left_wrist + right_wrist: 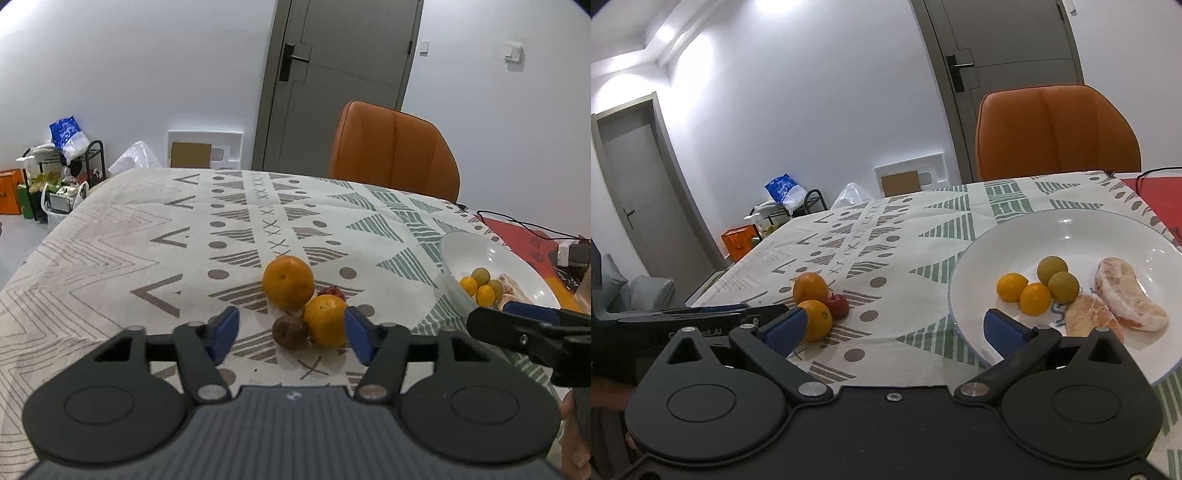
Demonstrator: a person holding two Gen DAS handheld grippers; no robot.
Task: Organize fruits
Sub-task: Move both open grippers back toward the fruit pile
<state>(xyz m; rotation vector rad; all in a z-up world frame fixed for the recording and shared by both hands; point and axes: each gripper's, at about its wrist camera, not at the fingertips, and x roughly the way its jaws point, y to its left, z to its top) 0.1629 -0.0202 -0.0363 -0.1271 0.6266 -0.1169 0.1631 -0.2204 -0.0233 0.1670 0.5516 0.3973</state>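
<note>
In the left wrist view, the left gripper stands open around a brown fruit and the near orange, pads not touching. In the right wrist view, the right gripper gapes wide and empty, its right finger over the white bowl rim.

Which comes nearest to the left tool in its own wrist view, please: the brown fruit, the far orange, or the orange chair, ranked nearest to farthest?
1. Brown fruit, on the cloth just ahead of the left tool, between its pads.
2. Far orange, further back on the table, centre.
3. Orange chair, beyond the table's far edge, to the right.
</note>
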